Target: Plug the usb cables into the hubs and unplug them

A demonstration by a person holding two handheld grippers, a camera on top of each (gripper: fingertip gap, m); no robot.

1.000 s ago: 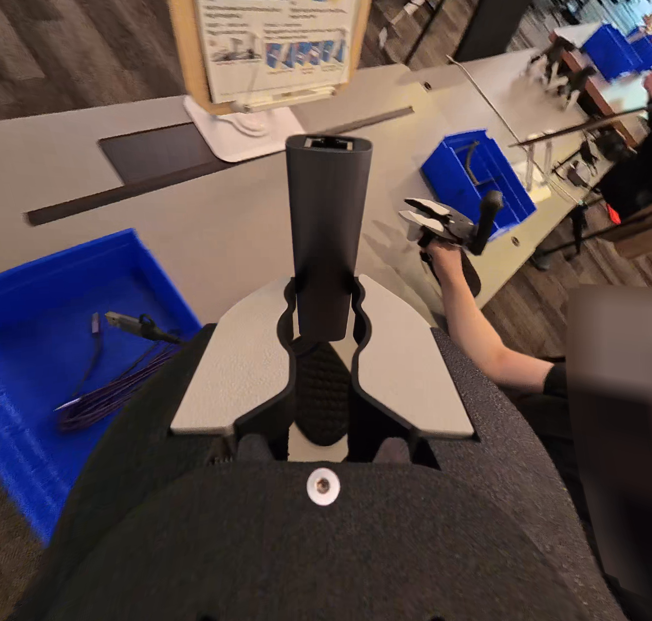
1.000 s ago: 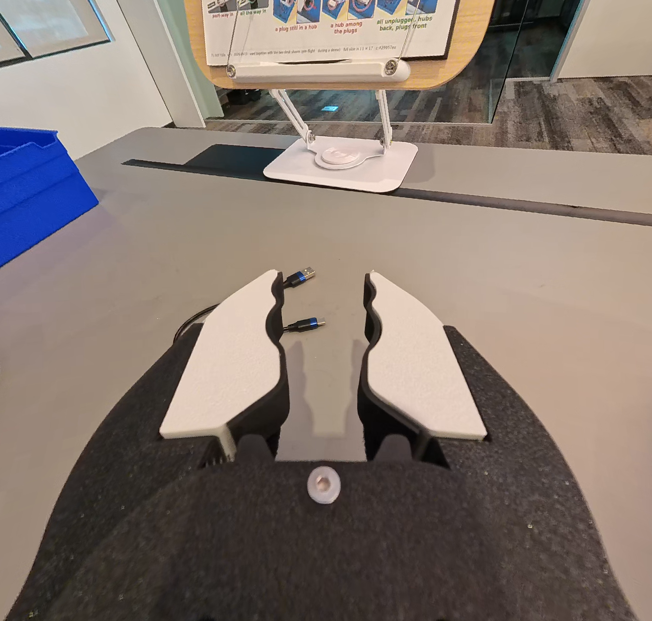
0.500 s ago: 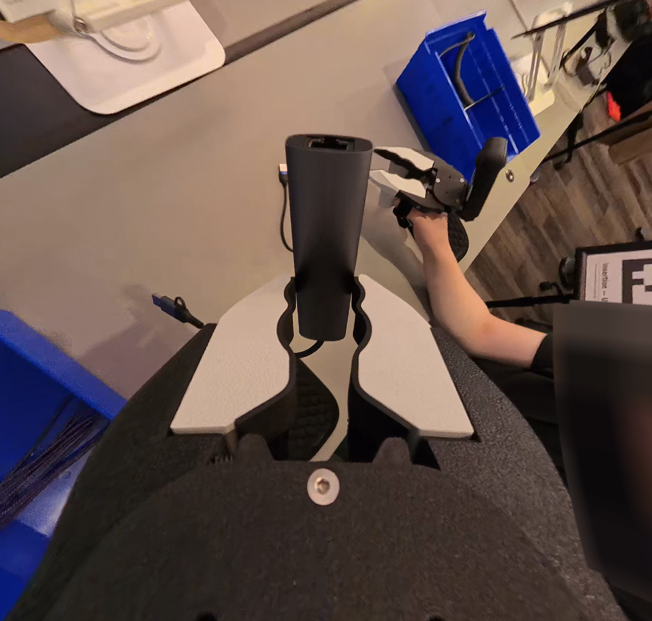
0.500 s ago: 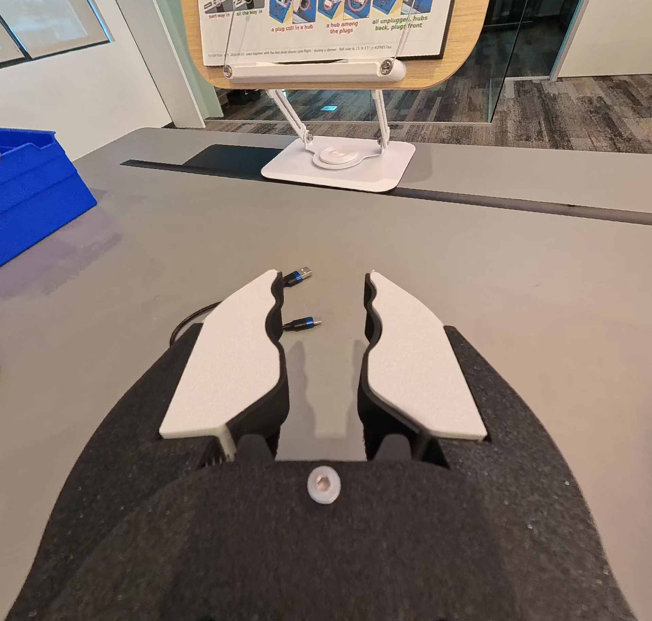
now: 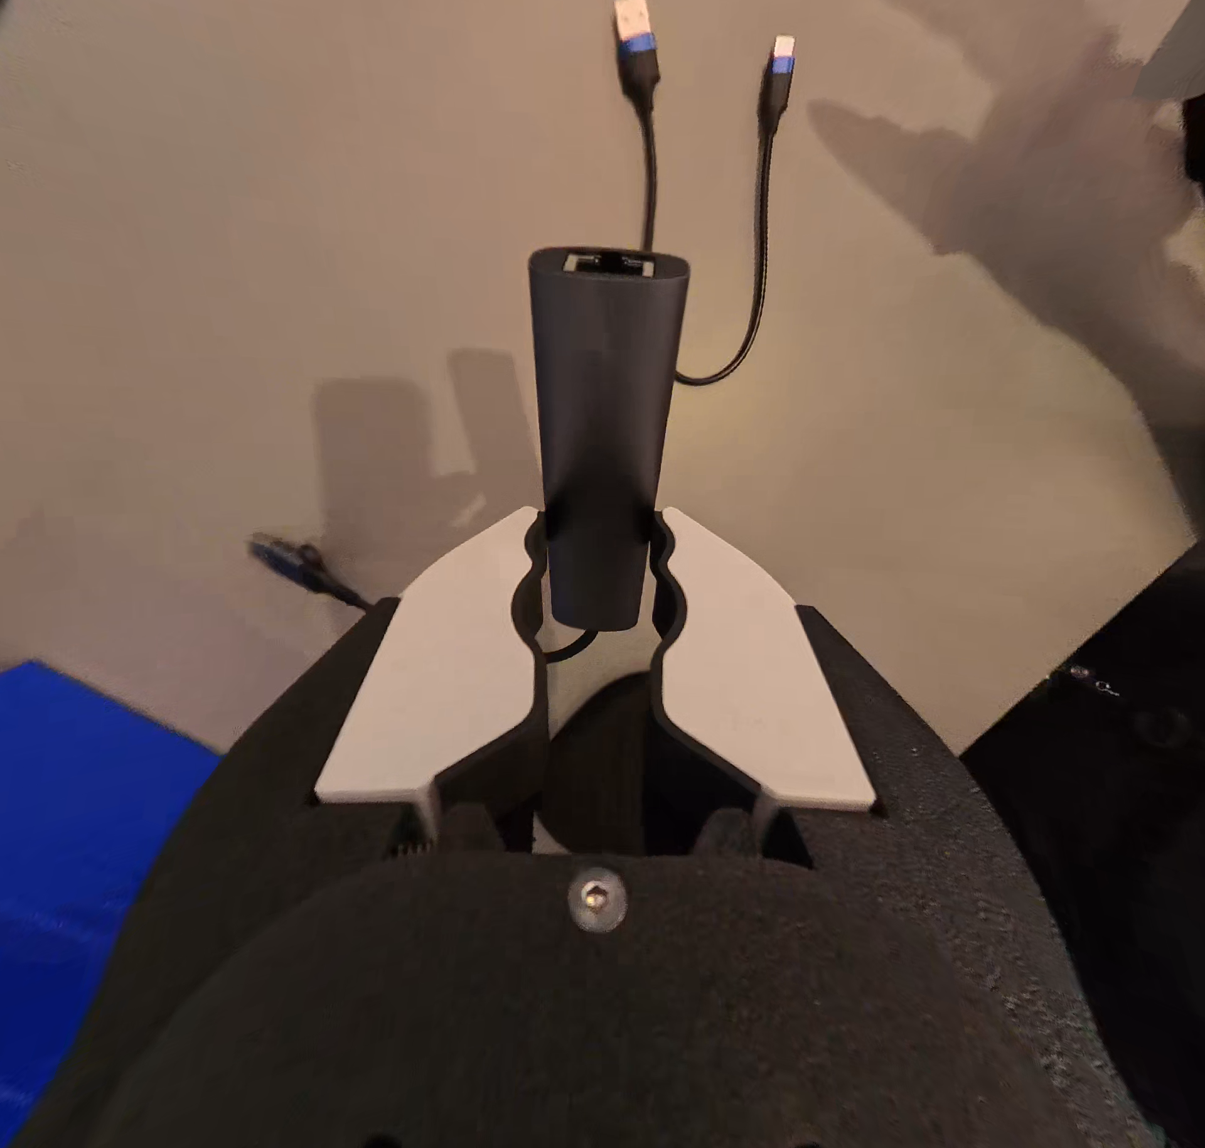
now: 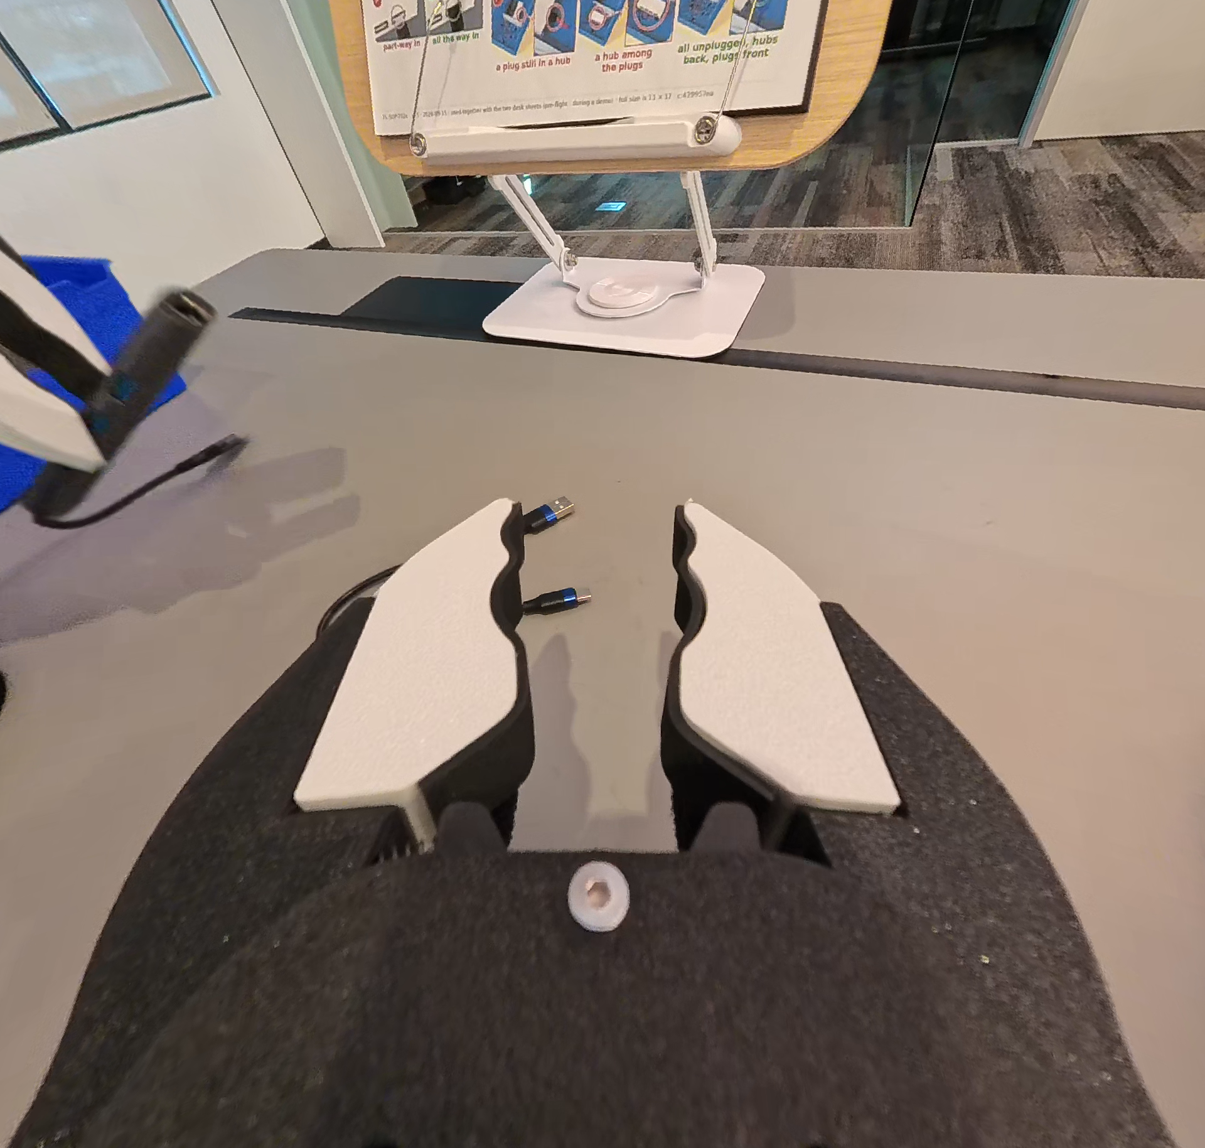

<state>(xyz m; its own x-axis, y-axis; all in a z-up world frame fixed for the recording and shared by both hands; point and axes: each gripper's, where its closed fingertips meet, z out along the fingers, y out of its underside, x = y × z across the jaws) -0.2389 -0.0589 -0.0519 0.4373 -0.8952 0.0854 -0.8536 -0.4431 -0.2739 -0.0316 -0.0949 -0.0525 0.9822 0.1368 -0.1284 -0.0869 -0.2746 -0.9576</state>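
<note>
My left gripper [image 5: 600, 520] is shut on a dark grey hub [image 5: 603, 412] that sticks out past the fingertips, port end forward, above the grey table. The hub [image 6: 153, 360] and its own short cable [image 6: 150, 487] also show at the left of the right wrist view. A black cable lies on the table with a USB-A plug [image 5: 634, 27] and a smaller plug [image 5: 782, 57], both with blue collars. In the right wrist view the USB-A plug [image 6: 554, 513] and the smaller plug [image 6: 564, 597] lie just ahead of my open, empty right gripper [image 6: 596, 510].
A blue bin [image 5: 78, 790] is at the lower left, also at the left edge of the right wrist view [image 6: 72, 295]. The hub's blue-tipped plug [image 5: 287, 559] hangs left. A white stand [image 6: 626, 308] with an instruction board stands at the table's back by a dark strip [image 6: 417, 308]. To reach the smaller plug [image 6: 564, 597] in a straight line is about 11 centimetres for my right fingers, about 20 centimetres for my left. Look for it in the left wrist view [image 5: 788, 72] too.
My left gripper has swung down and right with the hub, from over the blue bin to above the two plugs, and now enters the right wrist view. My right gripper has barely moved.
</note>
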